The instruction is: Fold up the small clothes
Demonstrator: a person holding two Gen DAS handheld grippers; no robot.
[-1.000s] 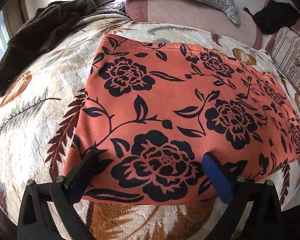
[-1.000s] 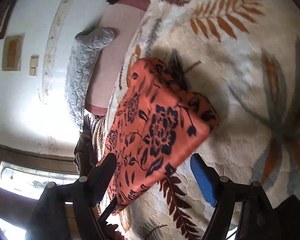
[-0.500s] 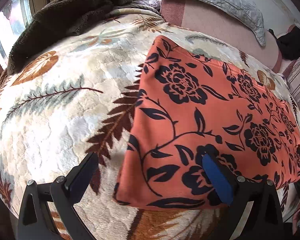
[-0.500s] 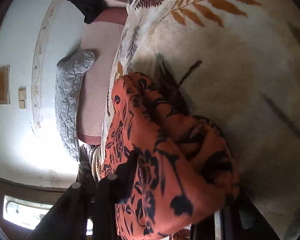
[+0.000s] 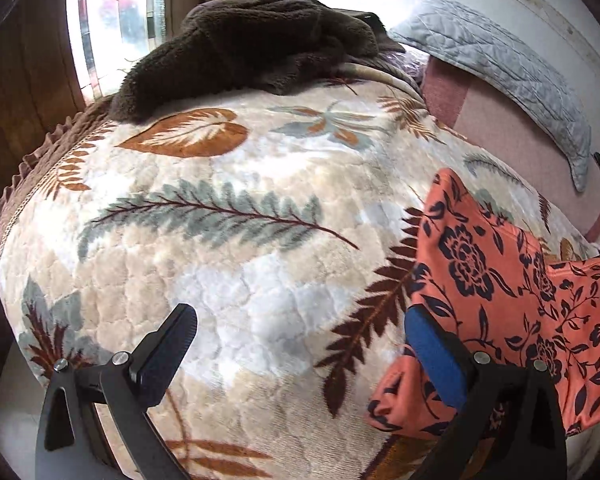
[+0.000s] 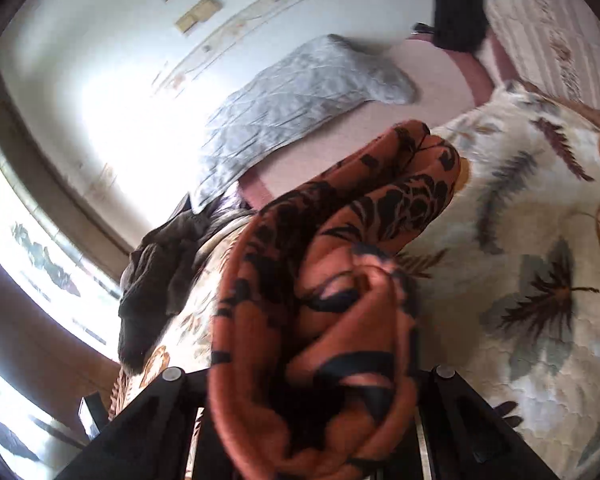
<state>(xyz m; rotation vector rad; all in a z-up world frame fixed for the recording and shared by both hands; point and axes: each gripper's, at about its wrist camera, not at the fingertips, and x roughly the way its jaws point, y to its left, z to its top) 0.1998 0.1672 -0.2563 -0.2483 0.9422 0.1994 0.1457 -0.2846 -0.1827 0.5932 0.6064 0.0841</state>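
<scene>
An orange cloth with black flowers (image 5: 508, 304) lies on the leaf-patterned bed cover (image 5: 236, 248), at the right of the left wrist view, with its right end raised. My left gripper (image 5: 300, 348) is open and empty; its blue pad (image 5: 432, 356) is at the cloth's near left corner, its other finger over bare cover. In the right wrist view my right gripper (image 6: 312, 392) is shut on a bunched end of the cloth (image 6: 320, 300) and holds it off the bed. The fabric hides its fingertips.
A dark brown fleece heap (image 5: 252, 44) lies at the bed's far left corner by a window (image 5: 112, 20). A grey quilted pillow (image 5: 504, 68) leans on the pink headboard (image 5: 516, 140). A black garment (image 6: 456, 4) and a striped cushion (image 6: 556, 36) sit far right.
My right gripper closed on the cloth's end and lifted it, folding it over. My left gripper swung left, off the cloth's middle to its left corner.
</scene>
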